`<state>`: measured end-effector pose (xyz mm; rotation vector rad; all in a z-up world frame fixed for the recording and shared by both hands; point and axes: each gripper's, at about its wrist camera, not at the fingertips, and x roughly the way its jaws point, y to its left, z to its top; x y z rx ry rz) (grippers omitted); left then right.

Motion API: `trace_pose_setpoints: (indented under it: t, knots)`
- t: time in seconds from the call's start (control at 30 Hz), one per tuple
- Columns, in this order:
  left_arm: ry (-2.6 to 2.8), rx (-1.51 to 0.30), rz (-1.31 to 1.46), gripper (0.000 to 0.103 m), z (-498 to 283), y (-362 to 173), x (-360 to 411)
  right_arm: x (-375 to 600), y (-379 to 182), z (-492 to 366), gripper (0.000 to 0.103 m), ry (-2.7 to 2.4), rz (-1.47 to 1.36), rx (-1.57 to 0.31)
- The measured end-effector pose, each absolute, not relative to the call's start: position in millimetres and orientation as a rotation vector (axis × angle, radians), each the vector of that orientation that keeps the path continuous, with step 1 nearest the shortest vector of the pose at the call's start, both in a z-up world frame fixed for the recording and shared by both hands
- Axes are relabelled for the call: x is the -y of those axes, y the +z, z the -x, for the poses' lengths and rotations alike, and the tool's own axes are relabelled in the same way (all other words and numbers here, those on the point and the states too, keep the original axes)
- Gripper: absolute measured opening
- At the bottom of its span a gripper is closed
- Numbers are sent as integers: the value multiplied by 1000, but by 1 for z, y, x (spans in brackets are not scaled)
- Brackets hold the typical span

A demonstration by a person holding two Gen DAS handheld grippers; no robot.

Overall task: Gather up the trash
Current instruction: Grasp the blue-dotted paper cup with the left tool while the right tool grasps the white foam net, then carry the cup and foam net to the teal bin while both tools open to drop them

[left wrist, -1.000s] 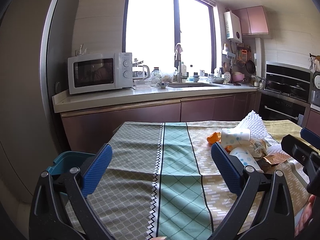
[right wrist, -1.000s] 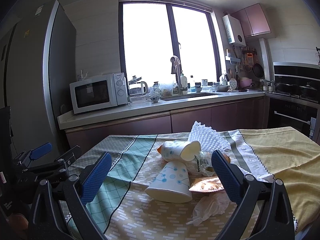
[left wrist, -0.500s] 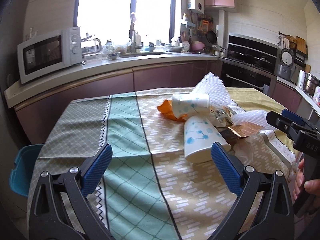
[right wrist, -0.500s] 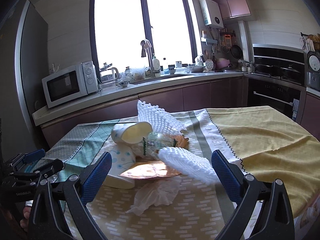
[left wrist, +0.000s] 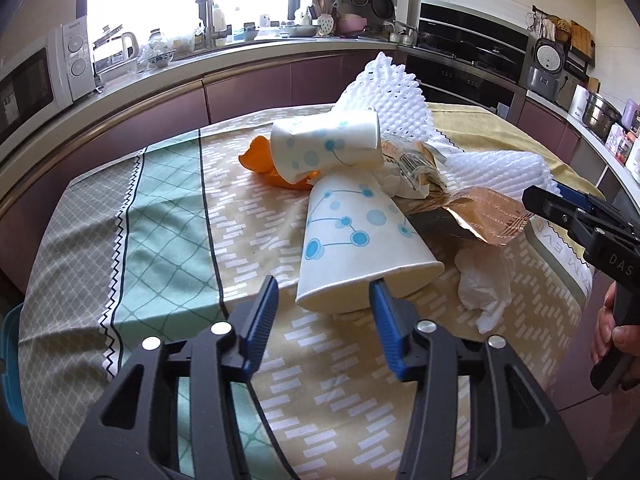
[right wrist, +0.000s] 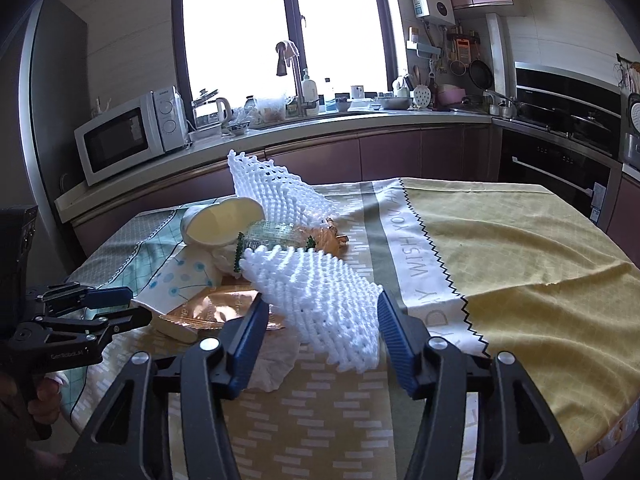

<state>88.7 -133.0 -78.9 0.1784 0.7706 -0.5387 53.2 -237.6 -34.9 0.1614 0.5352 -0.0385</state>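
Hovering your left tongs (left wrist: 322,300) part-open at the rim of the near paper cup (left wrist: 360,232), gripping nothing | right tongs (right wrist: 320,322) part-open astride the white foam net (right wrist: 320,300), empty | trash piled mid-table on the tablecloth (right wrist: 520,248)

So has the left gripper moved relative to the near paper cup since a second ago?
Yes. The left gripper has advanced toward the near paper cup, with its open jaws narrower.

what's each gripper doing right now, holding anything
Left gripper: open, holding nothing, at the rim of the paper cup.
Right gripper: open, holding nothing, around the end of the foam net.
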Motion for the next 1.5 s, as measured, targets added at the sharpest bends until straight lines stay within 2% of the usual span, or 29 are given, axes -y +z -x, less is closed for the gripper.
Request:
trace_pose_setpoints:
  t: [0.03,0.1,0.17,0.27,0.5,0.7,1.1,1.3,1.5]
  knots:
    - [-543,-775,-173,35,-91,-80,133,238,-34,-53,34,-31,-166,-533]
    - [-551,-783,-158,15,-95,-82,133,238,-30,-51,24,-23,-173,-520]
    - [-557,-782,-139,5,-96,-82,130,238,-24,-49,15,-21,-172,-504]
    - [-576,-766,-114,4,-91,-75,119,238,-13,-44,12,-16,-170,-471]
    - [-607,-710,-71,4,-69,-52,94,226,19,-32,11,25,-161,-397]
    - [-565,-662,-26,4,-47,-31,40,184,44,-32,11,174,-136,-354]
    - [-171,-608,18,4,-34,-10,-146,22,49,-97,11,606,-77,-409]
    - [4,-640,8,4,-43,-19,-225,-60,40,-143,11,771,-65,-481]
    - [82,-704,16,4,-59,-46,-265,-128,25,-182,11,858,-54,-559]
